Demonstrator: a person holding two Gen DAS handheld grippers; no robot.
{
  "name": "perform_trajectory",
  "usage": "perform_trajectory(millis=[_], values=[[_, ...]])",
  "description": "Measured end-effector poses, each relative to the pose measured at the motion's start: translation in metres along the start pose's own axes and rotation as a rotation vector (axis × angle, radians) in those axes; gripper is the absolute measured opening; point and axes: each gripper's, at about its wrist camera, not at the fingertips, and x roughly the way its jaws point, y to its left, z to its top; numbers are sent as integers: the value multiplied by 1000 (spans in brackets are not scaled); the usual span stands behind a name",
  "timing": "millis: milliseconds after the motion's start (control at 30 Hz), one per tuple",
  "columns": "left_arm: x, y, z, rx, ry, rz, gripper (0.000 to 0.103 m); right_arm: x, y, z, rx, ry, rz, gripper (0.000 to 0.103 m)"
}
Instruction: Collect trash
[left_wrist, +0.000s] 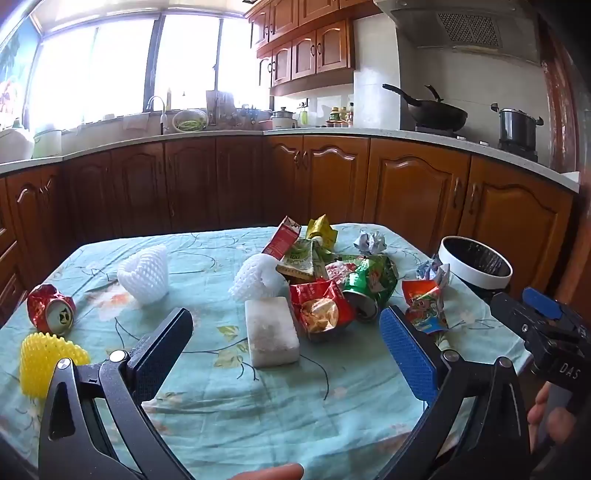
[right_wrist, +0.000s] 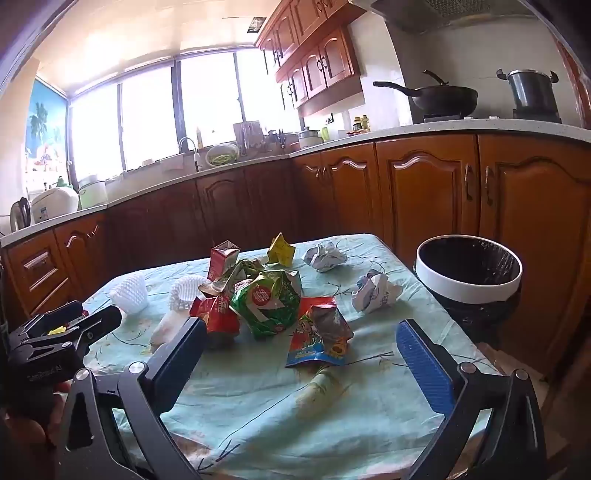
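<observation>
Trash lies on a table with a teal floral cloth (left_wrist: 221, 398). In the left wrist view I see a white foam block (left_wrist: 271, 331), a white foam net (left_wrist: 255, 277), a red snack bag (left_wrist: 319, 308), a crushed green can (left_wrist: 369, 284) and a crushed red can (left_wrist: 51, 309). My left gripper (left_wrist: 291, 339) is open above the near table, around the foam block's line. My right gripper (right_wrist: 301, 354) is open, with a red-blue snack wrapper (right_wrist: 319, 338) between its fingers' line. A bin with a white rim (right_wrist: 469, 280) stands at the table's right.
More trash: another white foam net (left_wrist: 144, 275), a yellow foam net (left_wrist: 44, 360), a red carton (left_wrist: 280, 236), crumpled paper balls (right_wrist: 325, 256) (right_wrist: 373, 290), a green bag (right_wrist: 267, 302). Wooden kitchen cabinets (left_wrist: 406, 195) surround the table. The right gripper's body (left_wrist: 546, 332) shows in the left view.
</observation>
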Motion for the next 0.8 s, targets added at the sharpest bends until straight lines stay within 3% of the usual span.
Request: perform_trajectory(millis=[267,800], values=[[-12,6,0,-51,-3,-12,103,-2,2,0,-17,-7,-9,103],[-1,8,-3,-52,23,-10,103,-2,3,1,-24,-11,-32,103]])
